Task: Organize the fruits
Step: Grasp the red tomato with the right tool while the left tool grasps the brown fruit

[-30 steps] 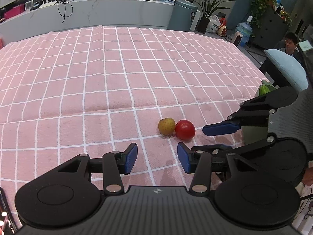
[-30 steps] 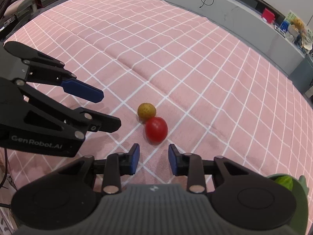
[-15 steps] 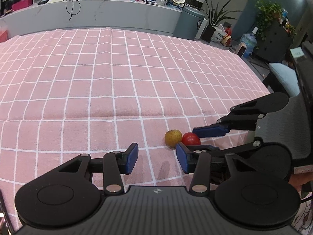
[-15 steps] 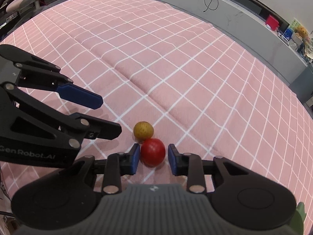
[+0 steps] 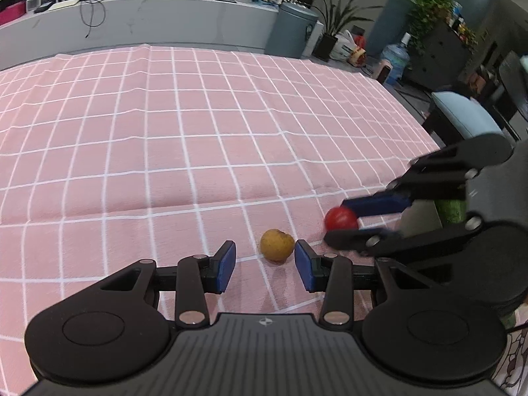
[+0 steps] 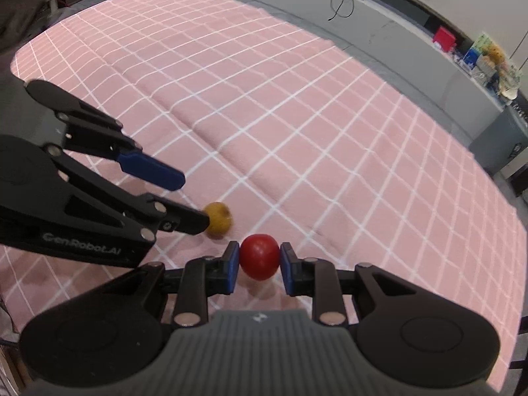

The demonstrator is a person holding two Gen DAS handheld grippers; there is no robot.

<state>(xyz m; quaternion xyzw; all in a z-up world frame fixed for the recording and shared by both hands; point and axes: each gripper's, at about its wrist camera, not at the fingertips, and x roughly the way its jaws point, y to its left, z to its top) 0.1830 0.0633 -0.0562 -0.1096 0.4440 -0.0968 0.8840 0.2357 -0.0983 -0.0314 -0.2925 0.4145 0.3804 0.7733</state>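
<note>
A red tomato sits between the blue pads of my right gripper, which is shut on it at or just above the pink cloth. In the left wrist view the tomato and right gripper are at the right. A yellow-brown fruit lies on the cloth between the fingertips of my left gripper. Its jaws are closing, and a gap remains at the left pad. The right wrist view shows the left gripper reaching to this fruit.
A green item is partly hidden behind the right gripper. A chair with a pale blue cushion stands off the cloth's right edge. A grey counter runs along the far side. A dark sleeve shows at the upper left.
The right gripper came down around the tomato, shut on it and drew it away from the yellow-brown fruit. The left gripper moved up to that fruit and its jaws narrowed.
</note>
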